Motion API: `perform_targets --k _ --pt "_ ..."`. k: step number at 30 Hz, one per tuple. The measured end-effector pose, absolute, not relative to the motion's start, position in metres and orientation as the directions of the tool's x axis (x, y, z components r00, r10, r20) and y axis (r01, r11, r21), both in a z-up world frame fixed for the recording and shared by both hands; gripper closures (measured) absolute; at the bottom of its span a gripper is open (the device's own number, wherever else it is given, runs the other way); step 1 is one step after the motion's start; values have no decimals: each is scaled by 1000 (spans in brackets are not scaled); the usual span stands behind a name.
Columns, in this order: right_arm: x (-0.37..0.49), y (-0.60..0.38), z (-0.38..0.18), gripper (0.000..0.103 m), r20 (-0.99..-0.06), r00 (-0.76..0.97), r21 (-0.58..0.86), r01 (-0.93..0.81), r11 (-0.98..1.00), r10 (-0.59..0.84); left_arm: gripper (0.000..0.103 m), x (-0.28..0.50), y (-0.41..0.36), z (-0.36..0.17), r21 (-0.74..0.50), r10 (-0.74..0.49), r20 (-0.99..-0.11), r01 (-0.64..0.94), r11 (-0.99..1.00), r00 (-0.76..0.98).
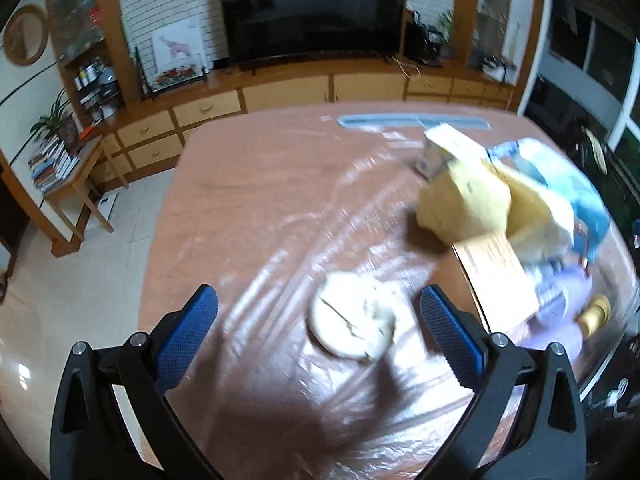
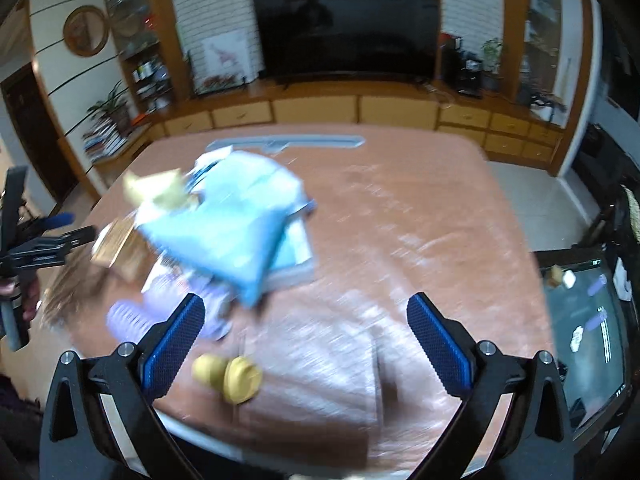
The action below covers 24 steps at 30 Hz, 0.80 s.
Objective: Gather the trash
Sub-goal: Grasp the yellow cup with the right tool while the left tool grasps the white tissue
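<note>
Blue-padded fingers are spread wide on the left gripper, and nothing is held between them. A white crumpled disc of trash is framed in the gap, lying flat on the clear plastic sheet that covers the brown table. No contact with either pad can be made out, though the picture is smeared by motion.

Off to the right of that view a heap is seen: a yellow crumpled bag, a light blue bag behind it, a brown cardboard piece leaning at the front, and a small carton at the far side. A purple-striped wrapper and a yellow cap-like piece are found at the near edge of the heap.

Over on the right gripper, the jaws are likewise held fully apart and empty. The yellow piece is seen just beside the lower part of its left pad, touching or not cannot be told. The blue bag is seen ahead and to the left, draped over the pile. At the far left edge the other gripper is glimpsed, with part of a hand on its handle.
</note>
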State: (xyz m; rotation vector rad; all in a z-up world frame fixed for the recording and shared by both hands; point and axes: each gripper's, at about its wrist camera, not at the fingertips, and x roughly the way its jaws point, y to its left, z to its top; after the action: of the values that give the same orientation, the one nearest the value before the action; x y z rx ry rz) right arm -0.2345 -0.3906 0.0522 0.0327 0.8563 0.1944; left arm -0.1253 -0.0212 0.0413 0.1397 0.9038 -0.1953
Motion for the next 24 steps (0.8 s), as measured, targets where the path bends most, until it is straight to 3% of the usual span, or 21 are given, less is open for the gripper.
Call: perform_targets --k 2,7,12,14,19,24 --pt "-239 -375 41 7 -762 608 144 -178 974 223 2 -128 -26 37 29 -126 -796 246 969 592" --pt "-251 -348 23 19 -789 588 88 -183 979 181 23 -127 -35 26 64 -110 -812 275 959 574" --pt "-256 -337 10 25 -807 566 85 -170 982 168 28 -123 -33 18 50 -126 -825 293 955 550" --pt "-255 -332 5 31 -816 558 66 -165 984 148 30 -124 -32 15 63 -122 -826 306 950 550" --pt "-253 -323 0 54 -824 556 39 -139 989 111 47 -123 -34 11 28 -161 -838 335 942 522" --pt "-246 -321 3 54 -820 565 26 -119 993 89 50 -121 -30 11 2 -195 -836 359 933 512"
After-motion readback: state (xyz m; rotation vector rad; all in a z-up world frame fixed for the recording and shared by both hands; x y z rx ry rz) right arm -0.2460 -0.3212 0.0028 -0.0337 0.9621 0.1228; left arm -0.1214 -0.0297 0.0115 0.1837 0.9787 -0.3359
